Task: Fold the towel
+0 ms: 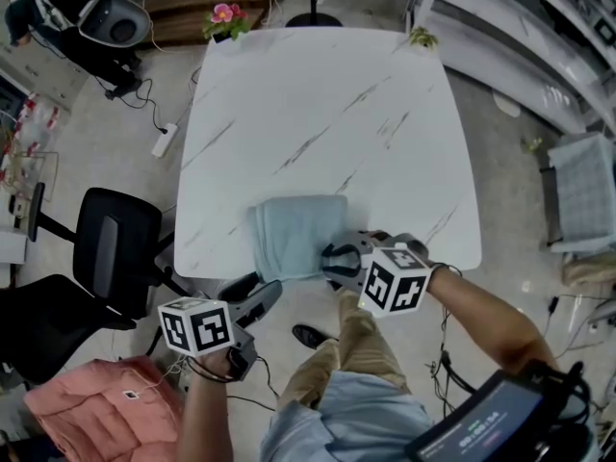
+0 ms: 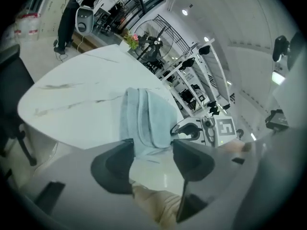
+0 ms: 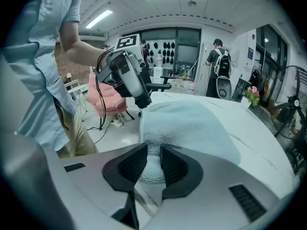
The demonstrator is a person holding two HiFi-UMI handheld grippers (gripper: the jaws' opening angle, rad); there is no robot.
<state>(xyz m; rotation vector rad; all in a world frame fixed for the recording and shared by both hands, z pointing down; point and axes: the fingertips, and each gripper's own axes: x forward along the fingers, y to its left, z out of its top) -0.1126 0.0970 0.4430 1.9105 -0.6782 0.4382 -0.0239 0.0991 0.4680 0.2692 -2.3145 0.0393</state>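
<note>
Lying folded, near-square, towel (image 1: 294,234) squared with table (image 1: 289,94) edge; right fingers (image 3: 127,169) pinching corner, left fingers (image 2: 112,166) released.

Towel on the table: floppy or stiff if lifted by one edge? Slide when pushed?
Likely floppy: the towel lies in soft rounded layers, so lifted by the edge that the right gripper pinches, it would probably droop and unfold. Pushed, it may bunch rather than slide cleanly, though the glossy table looks low-friction.
</note>
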